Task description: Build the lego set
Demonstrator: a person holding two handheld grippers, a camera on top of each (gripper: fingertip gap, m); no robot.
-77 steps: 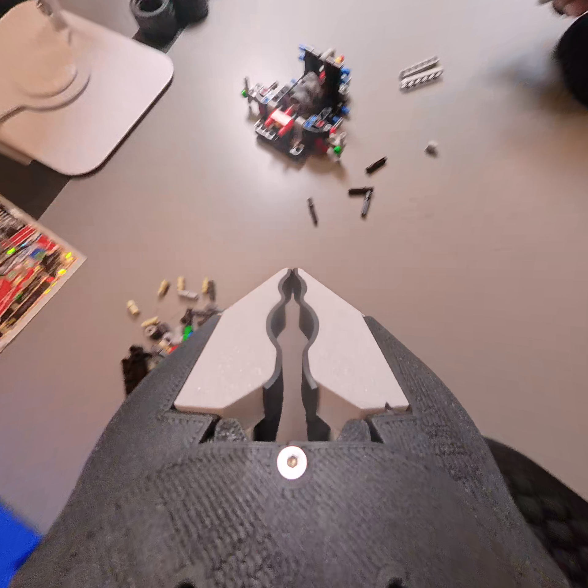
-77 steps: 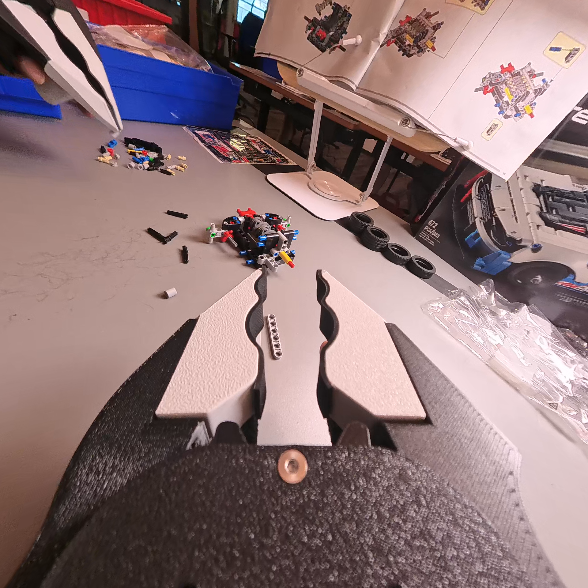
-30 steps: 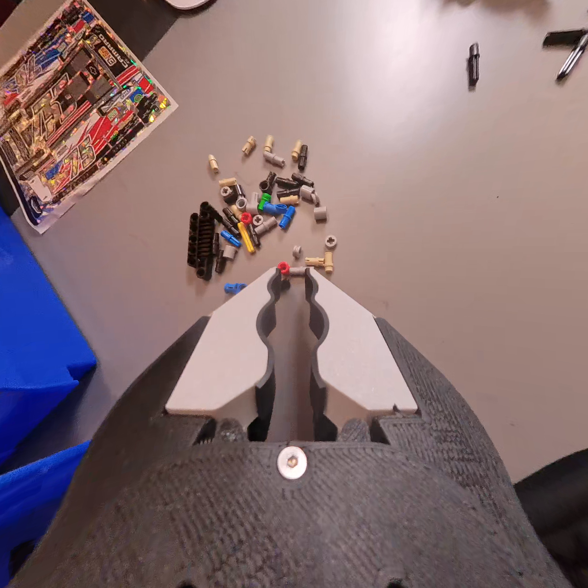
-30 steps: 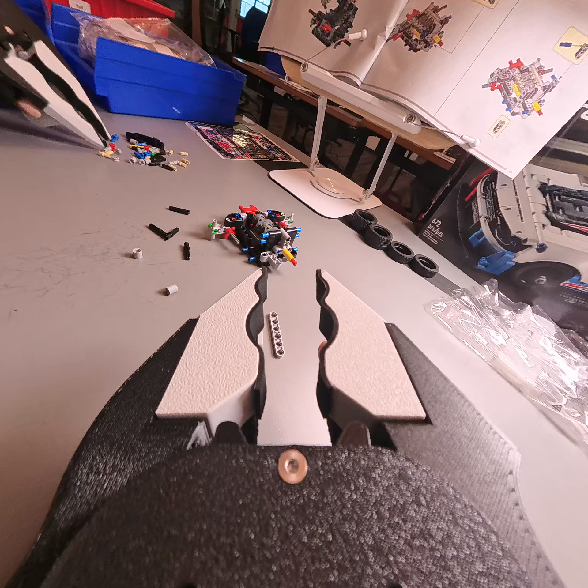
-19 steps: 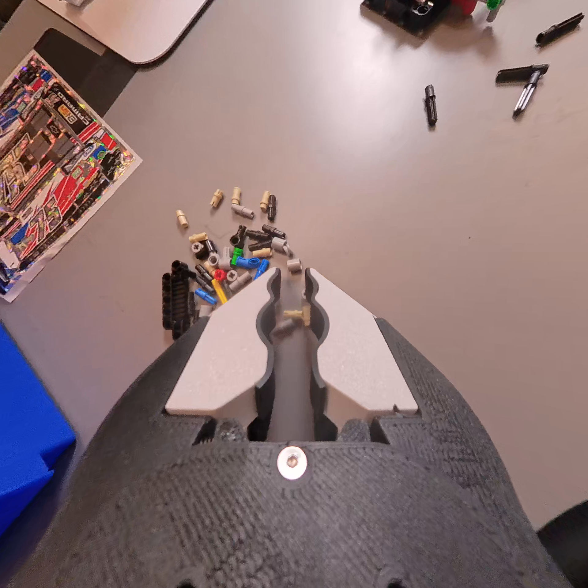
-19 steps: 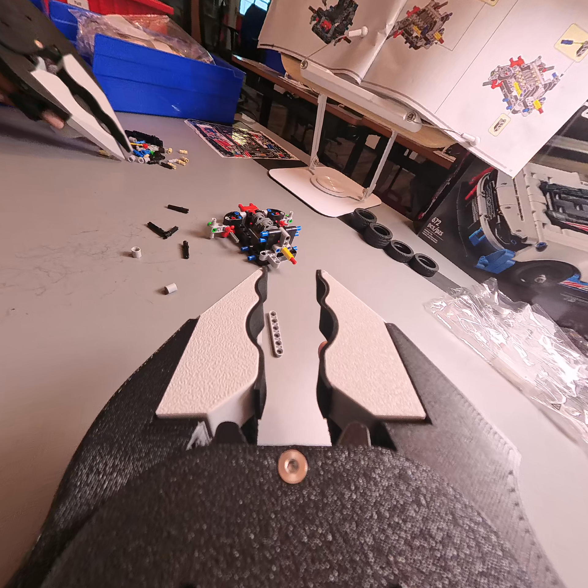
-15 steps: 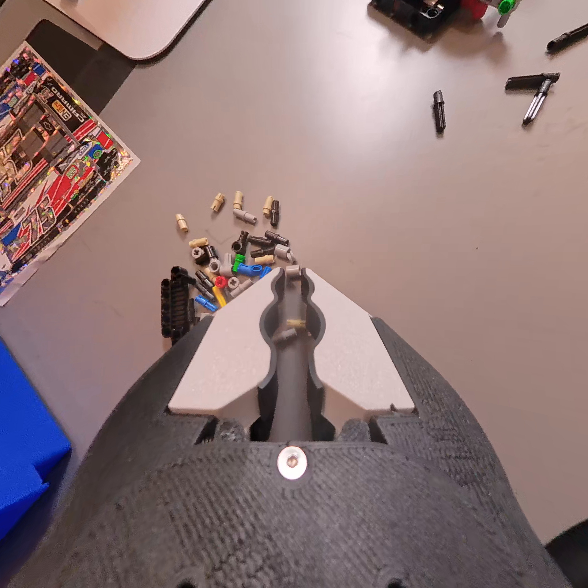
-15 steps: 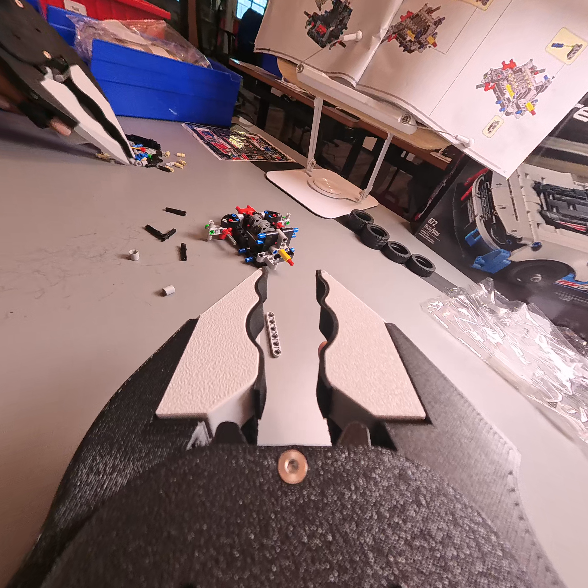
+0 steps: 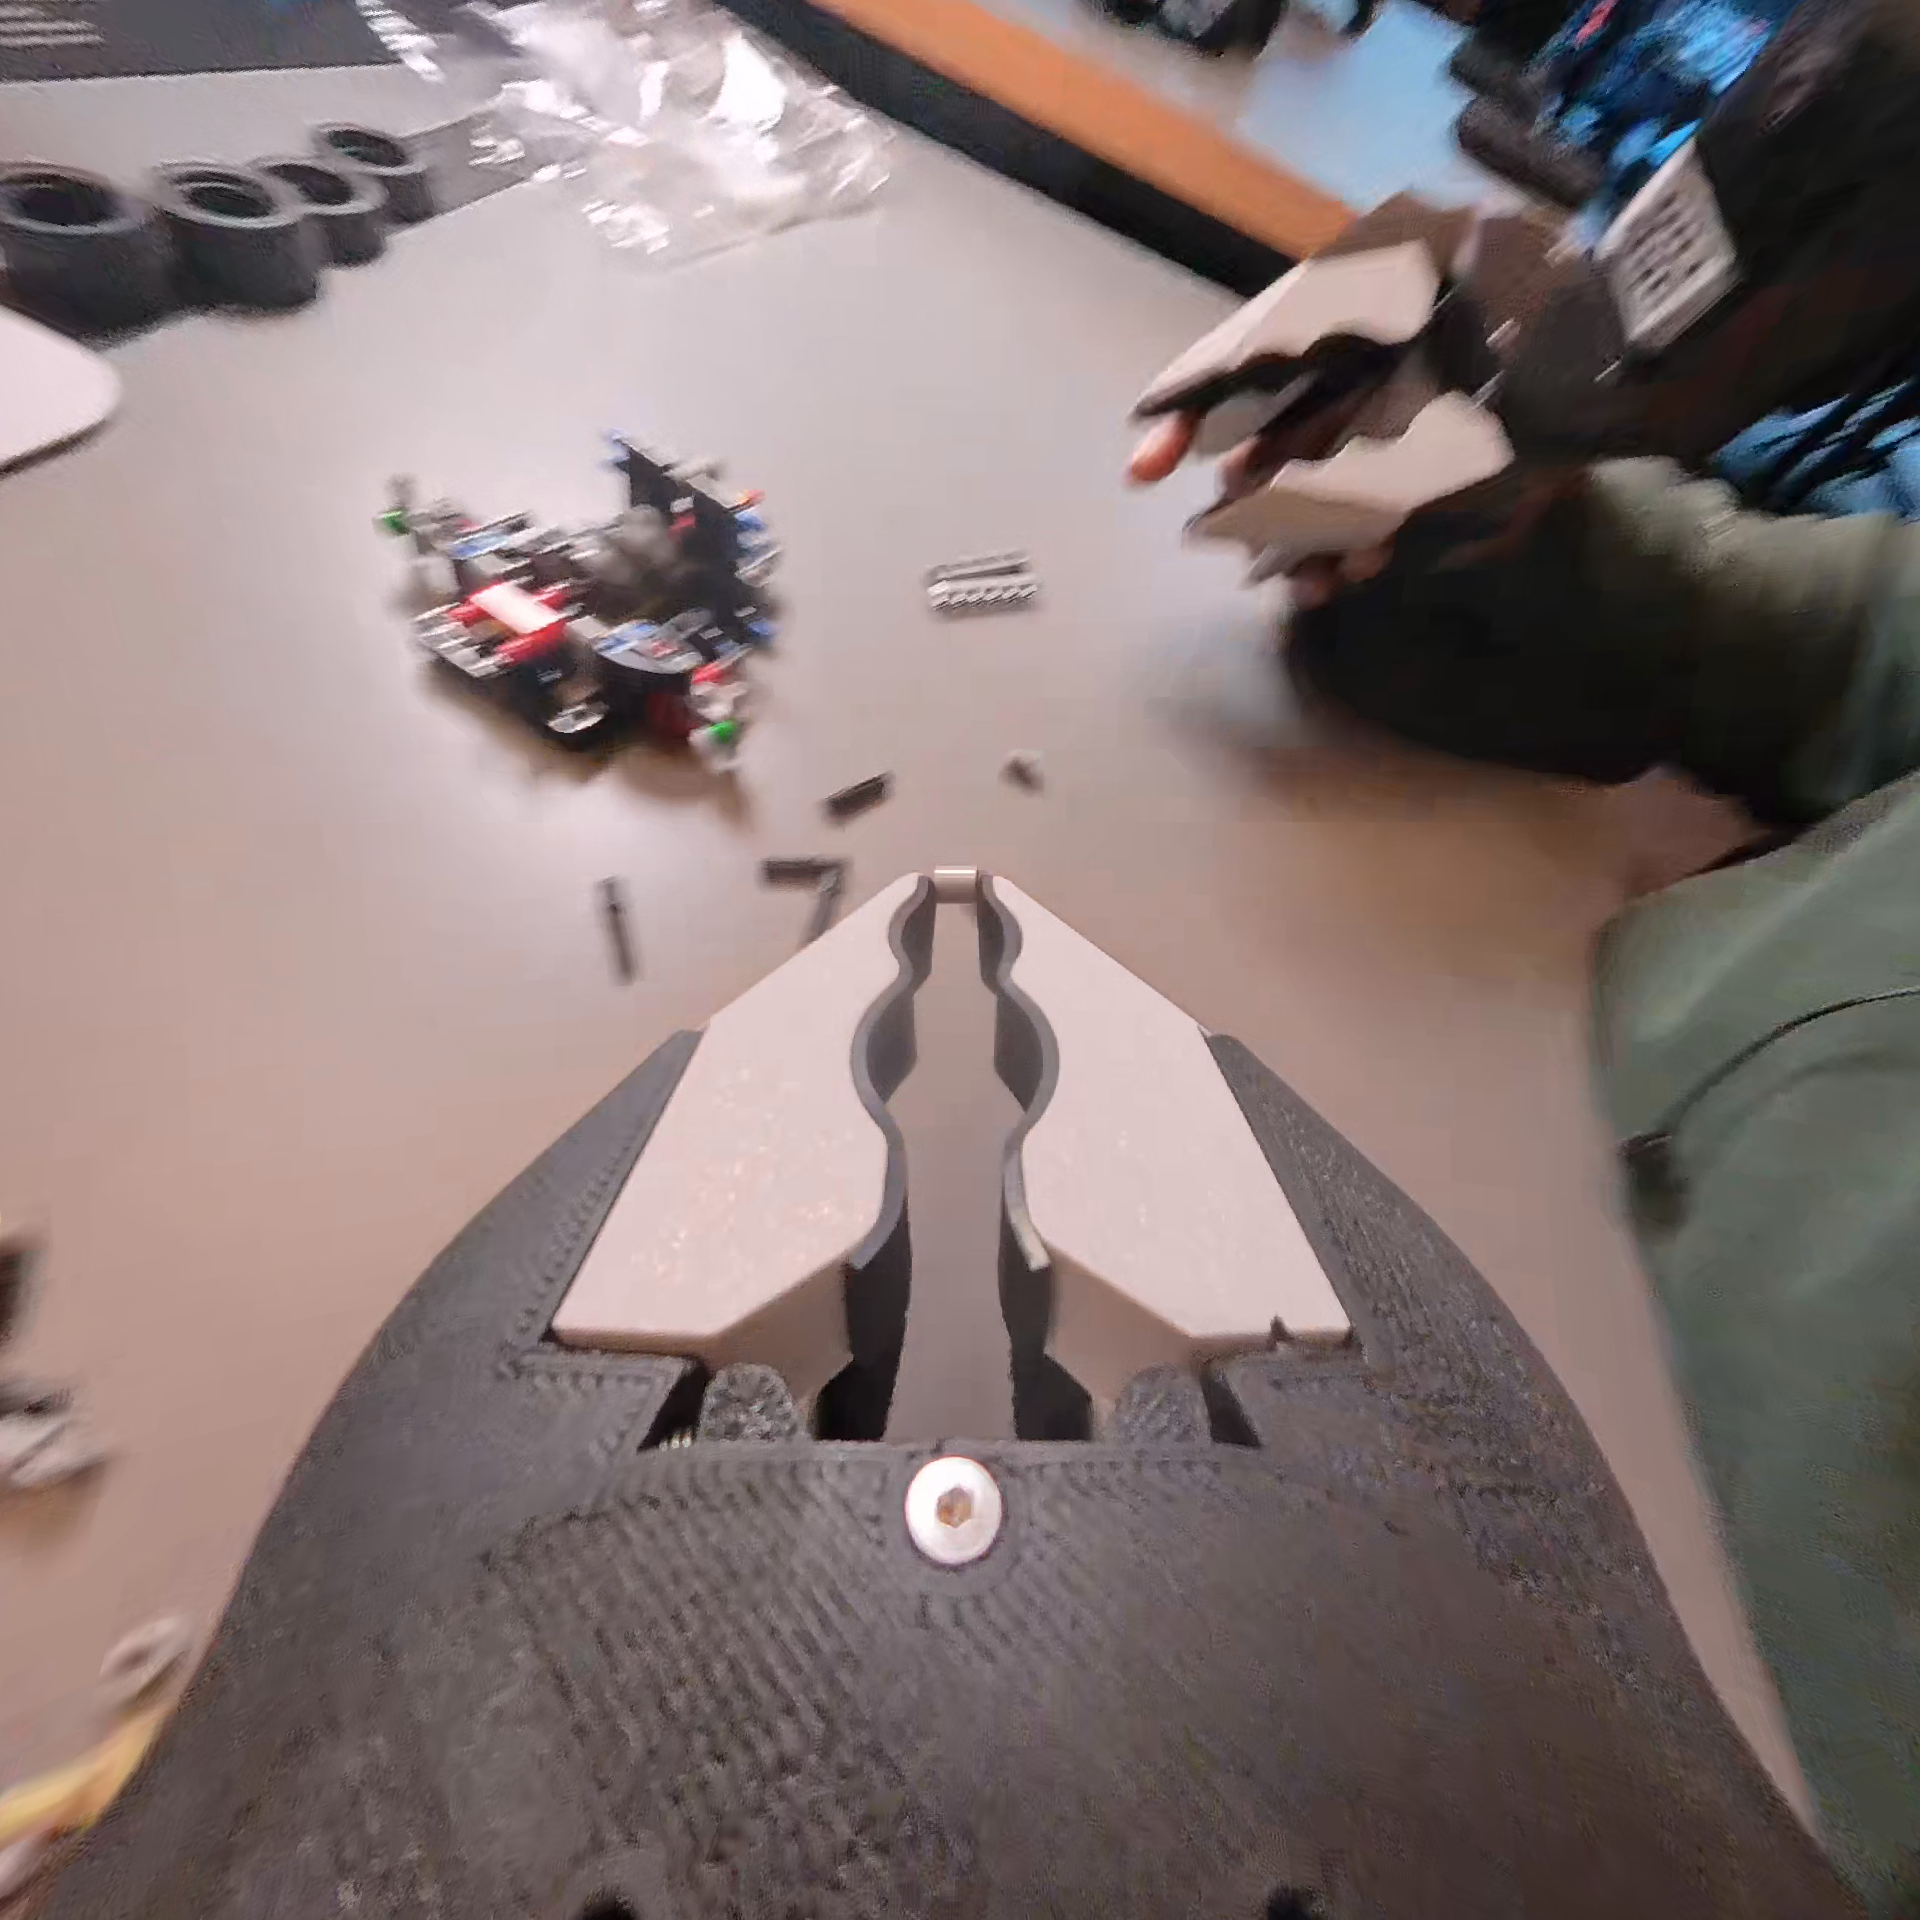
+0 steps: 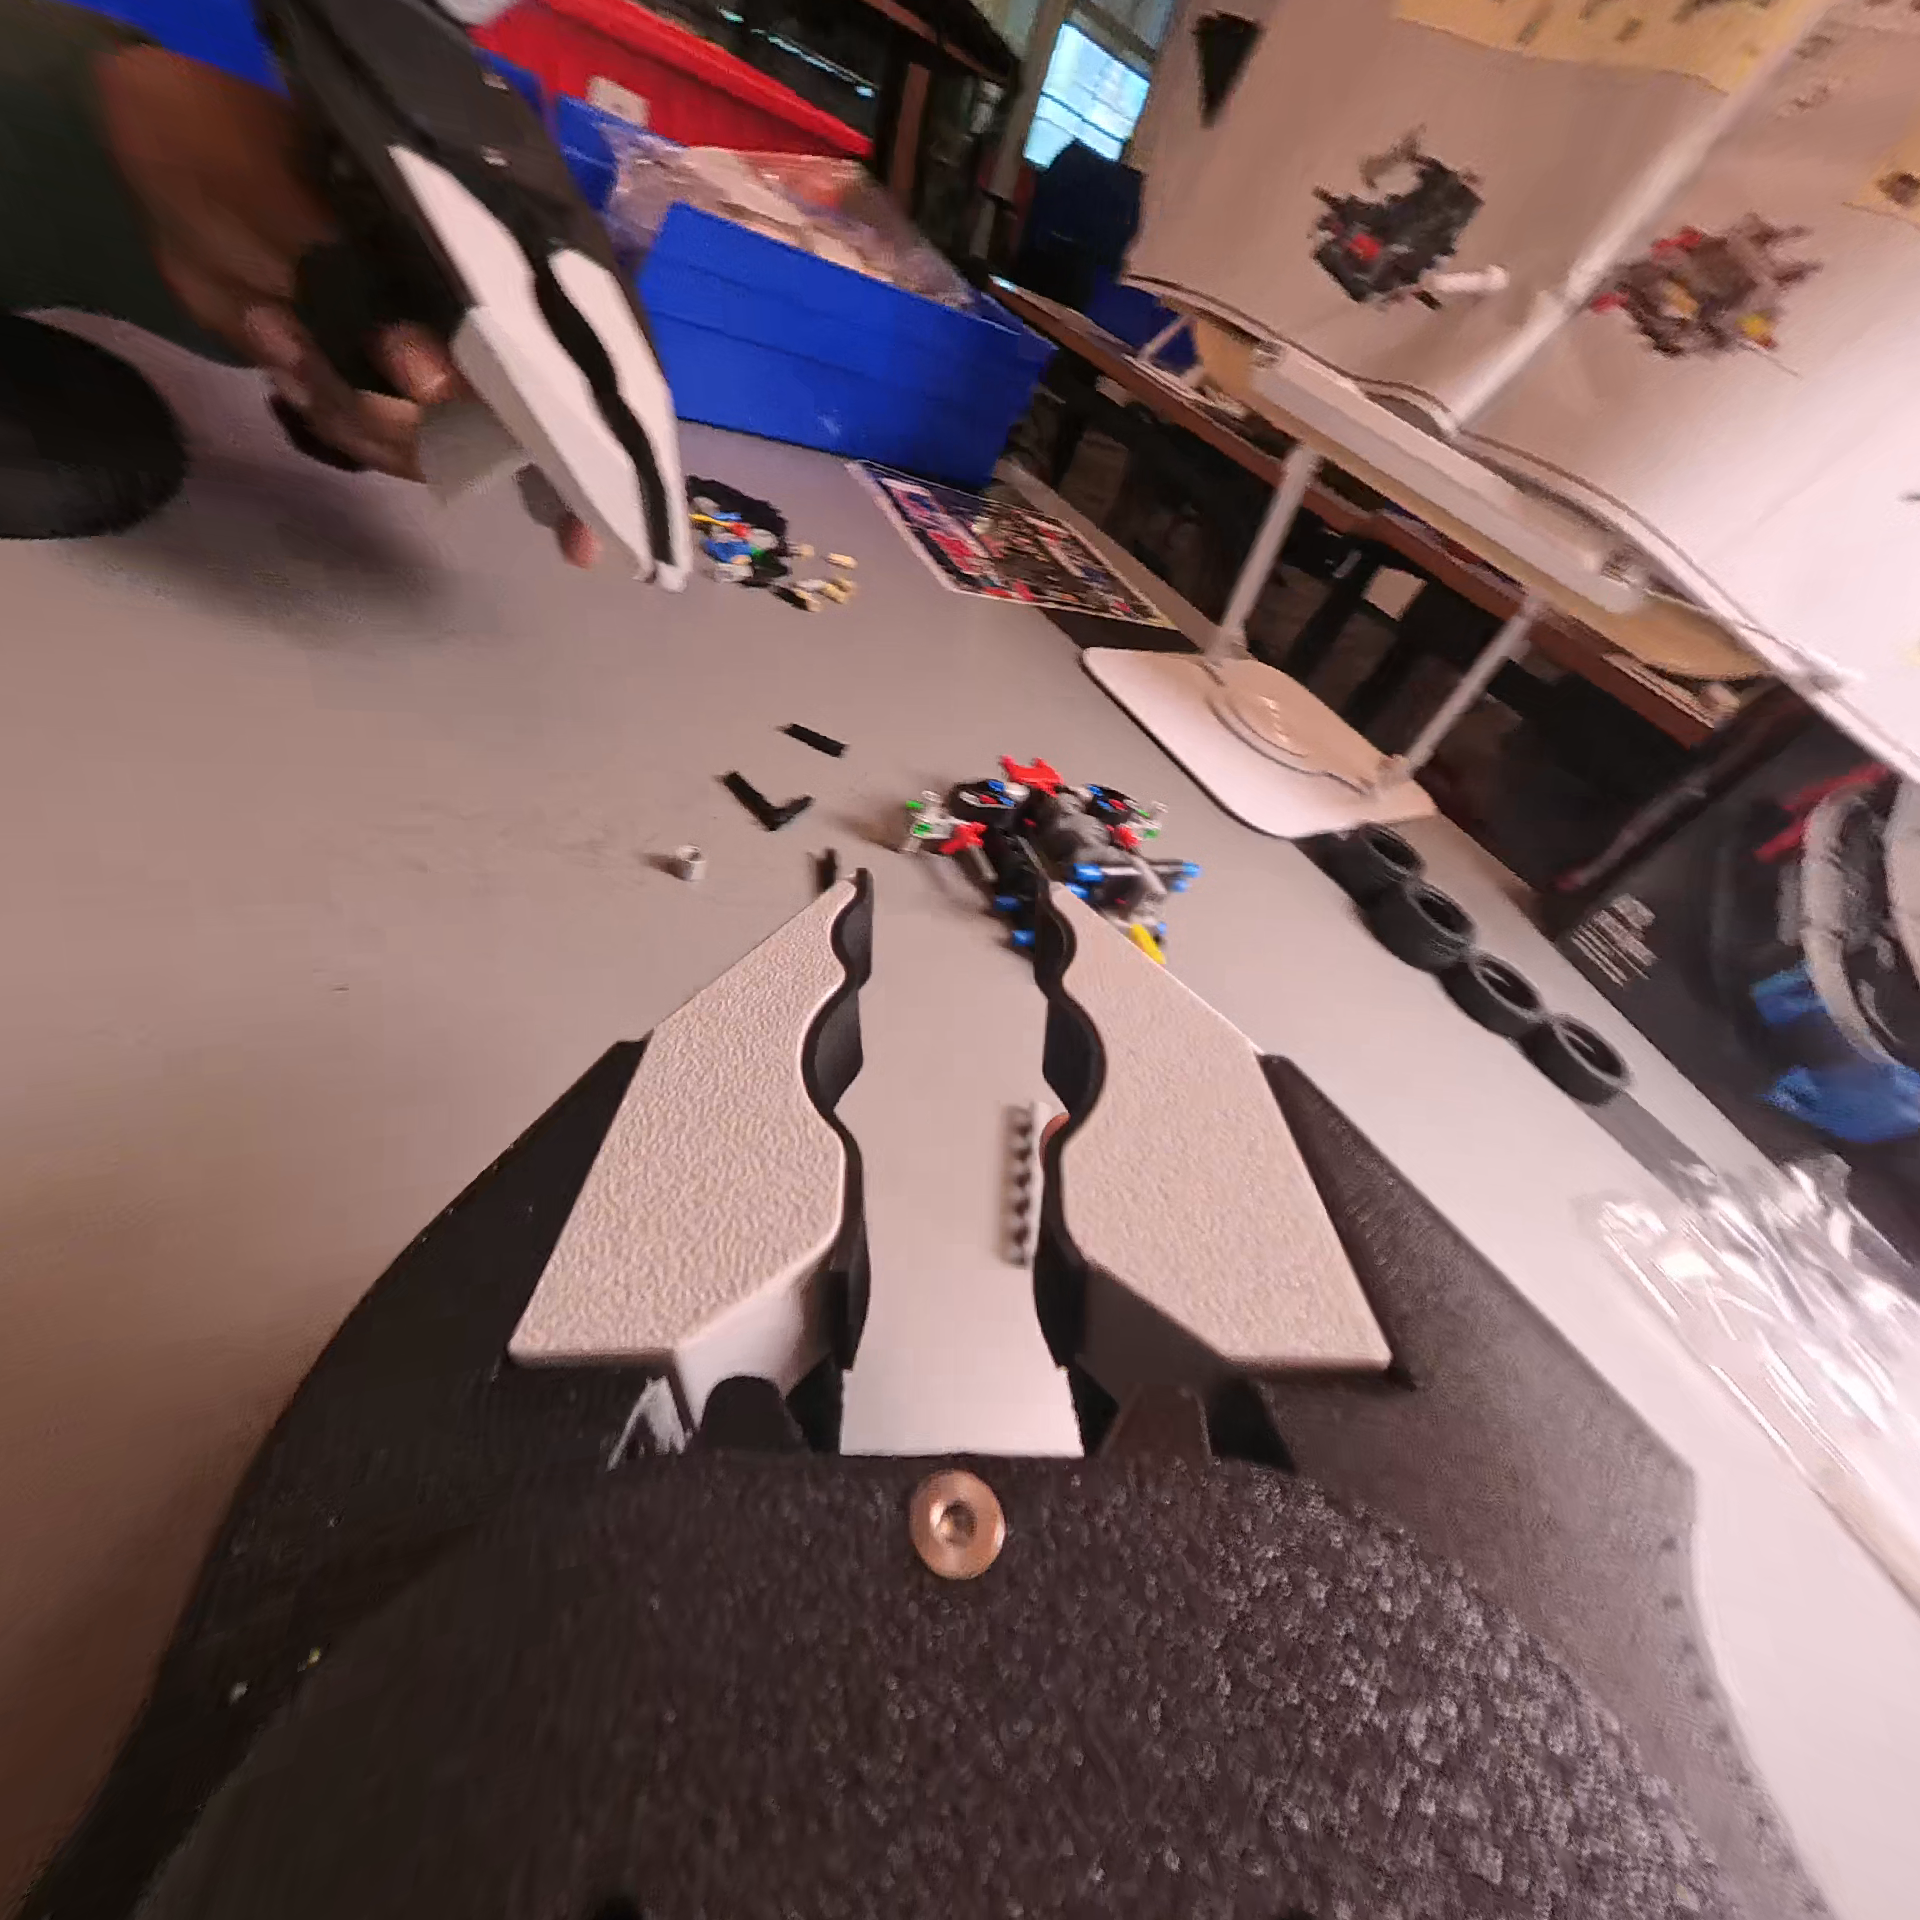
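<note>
The left gripper (image 9: 956, 883) pinches a tiny grey piece (image 9: 956, 881) at its very tips. The piece looks light, hard and smooth, so it could pop out. The right gripper (image 10: 951, 894) is open and holds nothing. A thin grey beam (image 10: 1020, 1184) lies between its fingers. Farther off, the half-built car (image 9: 592, 613) sits on the table (image 9: 260, 935). It looks bumpy and easy to break, so hold its sides.

Blue bins (image 10: 831, 343) sit behind the grey table (image 10: 312, 831), a crumpled plastic bag (image 9: 675, 135) lying on it.
</note>
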